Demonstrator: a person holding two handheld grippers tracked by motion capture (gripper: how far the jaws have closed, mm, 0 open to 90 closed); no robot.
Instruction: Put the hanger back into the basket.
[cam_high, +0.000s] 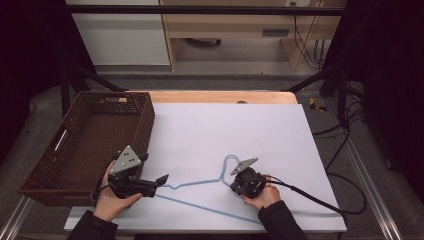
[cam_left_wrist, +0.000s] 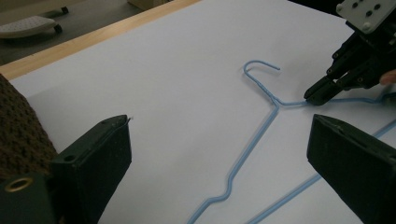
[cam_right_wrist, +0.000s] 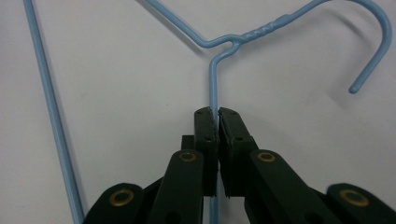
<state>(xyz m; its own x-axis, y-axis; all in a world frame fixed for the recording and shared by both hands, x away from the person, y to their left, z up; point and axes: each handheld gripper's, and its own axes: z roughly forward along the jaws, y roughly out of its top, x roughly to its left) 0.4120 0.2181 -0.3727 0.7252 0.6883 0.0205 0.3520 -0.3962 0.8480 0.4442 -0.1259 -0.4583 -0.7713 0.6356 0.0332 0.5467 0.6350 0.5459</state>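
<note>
White tabletop (cam_high: 225, 130), right tongs (cam_right_wrist: 217, 114) tight on blue wire hanger (cam_right_wrist: 212, 84).

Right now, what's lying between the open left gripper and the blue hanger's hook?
Just bare white sheet and the blue hanger's own shoulder wire, seen in the left gripper view from the left gripper.

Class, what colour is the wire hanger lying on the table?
Light blue. The hanger shows best in the right gripper view.
</note>
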